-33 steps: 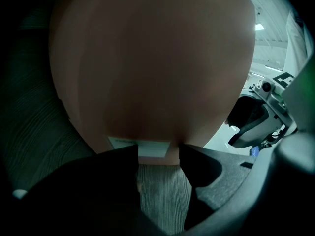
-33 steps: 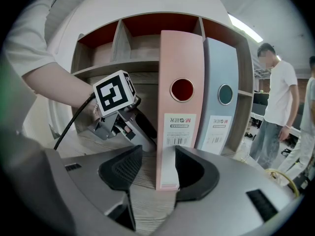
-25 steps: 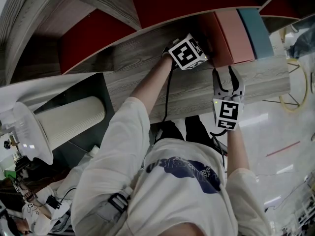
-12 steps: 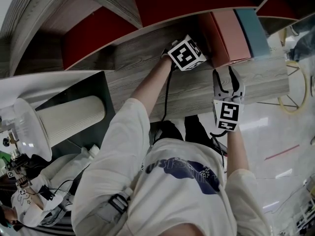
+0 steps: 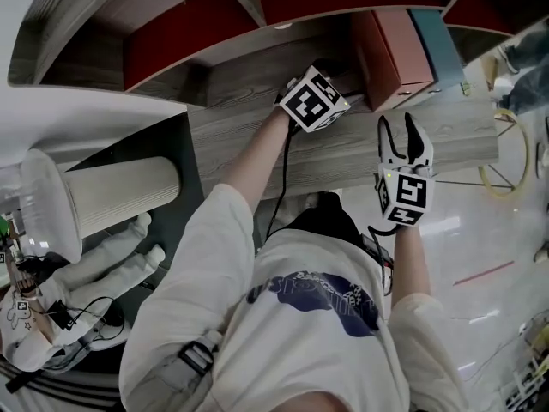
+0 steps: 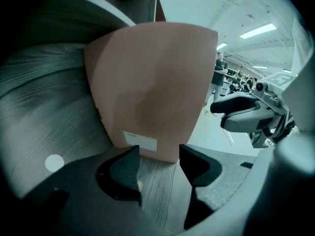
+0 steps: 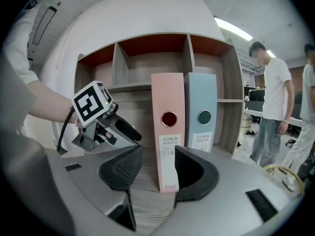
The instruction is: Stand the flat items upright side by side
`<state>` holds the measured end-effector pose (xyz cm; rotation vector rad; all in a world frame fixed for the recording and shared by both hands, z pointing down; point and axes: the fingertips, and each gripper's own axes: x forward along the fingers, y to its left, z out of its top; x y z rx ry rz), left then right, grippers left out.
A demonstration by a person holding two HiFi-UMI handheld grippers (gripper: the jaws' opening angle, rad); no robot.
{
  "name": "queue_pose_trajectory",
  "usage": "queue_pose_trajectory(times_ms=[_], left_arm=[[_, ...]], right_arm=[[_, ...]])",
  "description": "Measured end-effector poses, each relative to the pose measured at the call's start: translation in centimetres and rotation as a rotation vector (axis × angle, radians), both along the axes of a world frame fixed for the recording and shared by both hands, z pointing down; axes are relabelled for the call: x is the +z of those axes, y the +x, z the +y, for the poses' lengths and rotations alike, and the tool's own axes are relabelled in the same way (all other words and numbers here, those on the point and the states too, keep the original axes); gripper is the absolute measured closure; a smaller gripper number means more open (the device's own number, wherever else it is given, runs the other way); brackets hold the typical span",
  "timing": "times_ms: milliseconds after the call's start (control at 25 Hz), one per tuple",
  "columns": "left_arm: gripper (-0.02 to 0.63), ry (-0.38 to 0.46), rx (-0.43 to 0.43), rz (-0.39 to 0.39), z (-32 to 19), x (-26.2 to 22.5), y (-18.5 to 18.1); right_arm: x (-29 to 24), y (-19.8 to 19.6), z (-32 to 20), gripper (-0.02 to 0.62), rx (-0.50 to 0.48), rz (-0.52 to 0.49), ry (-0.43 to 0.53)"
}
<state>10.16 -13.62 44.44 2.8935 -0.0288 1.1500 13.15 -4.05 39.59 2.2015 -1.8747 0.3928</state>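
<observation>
1. Your L gripper [image 6: 160, 154]: jaws stand apart at a mid gap w/ nothing gripped. Only the wood shelf board [image 6: 157, 186] shows btwn the pads.
2. Just ahead of its tips is the pink folder [image 6: 152, 87], upright on the board w/ its broad side facing the jaws. The lower edge w/ a white label [image 6: 140, 141] sits right at the tips. Can't tell if a tip touches it.
3. Your R gripper [image 7: 159, 151]: jaws about half open and empty, over the front part of the board.
4. Straight ahead of the R jaws, near but not btwn the pads, is the pink folder's spine. A round hole sits above a label on it.
5. Touching the pink folder on the R gripper's right is the blue folder [image 7: 202, 112], upright too, spine toward you.
6. Ahead-left of the R gripper is the L gripper w/ its marker cube [image 7: 92, 102], beside the pink folder's left face.
7. Farther back are the shelf compartments [image 7: 147, 50], red at the rear. Far right, a person [image 7: 270, 97] stands on the floor.
</observation>
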Motion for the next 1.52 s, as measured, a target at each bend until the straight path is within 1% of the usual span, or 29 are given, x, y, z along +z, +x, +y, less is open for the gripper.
queue_pose_trajectory(times_ms=[160, 360, 480, 600, 760, 880, 1000, 1120, 1200, 1400, 1520], left_arm=[[0.348, -0.009, -0.069, 0.068, 2.0, -1.6, -2.6], [0.351, -0.015, -0.185, 0.148, 4.8, -5.0, -5.9], [0.355, 0.003, -0.243, 0.189, 6.7, -7.1, -7.8], [0.364, 0.030, -0.299, 0.233, 8.1, -9.3, -9.5], [0.424, 0.077, -0.364, 0.295, 9.5, -12.2, -11.4], [0.505, 0.116, -0.442, 0.348, 9.7, -14.0, -12.6], [0.579, 0.147, -0.545, 0.411, 9.7, -15.5, -13.8], [0.598, 0.157, -0.653, 0.459, 10.0, -16.3, -14.4], [0.599, 0.169, -0.713, 0.480, 10.5, -16.7, -14.2], [0.600, 0.239, -0.851, 0.484, 12.6, -17.2, -13.2], [0.600, 0.267, -0.943, 0.502, 13.8, -17.7, -12.8]], right_arm=[[-1.5, -0.8, 1.7, 0.414, 0.030, 0.006, 0.032], [-4.2, -2.6, 3.7, 0.444, 0.046, 0.016, 0.052], [-5.8, -3.6, 5.3, 0.464, 0.054, 0.030, 0.073], [-7.3, -4.2, 6.6, 0.498, 0.058, 0.040, 0.101], [-9.4, -4.6, 7.8, 0.545, 0.045, 0.046, 0.128], [-10.4, -3.8, 8.3, 0.575, 0.035, 0.025, 0.145], [-10.9, -2.4, 8.7, 0.590, 0.014, -0.008, 0.155], [-10.9, -0.6, 9.2, 0.596, -0.018, -0.032, 0.153], [-11.2, 0.8, 9.4, 0.597, -0.051, -0.047, 0.156], [-12.7, 3.7, 9.9, 0.597, -0.176, -0.044, 0.184], [-13.3, 5.0, 10.2, 0.597, -0.238, -0.036, 0.204]])
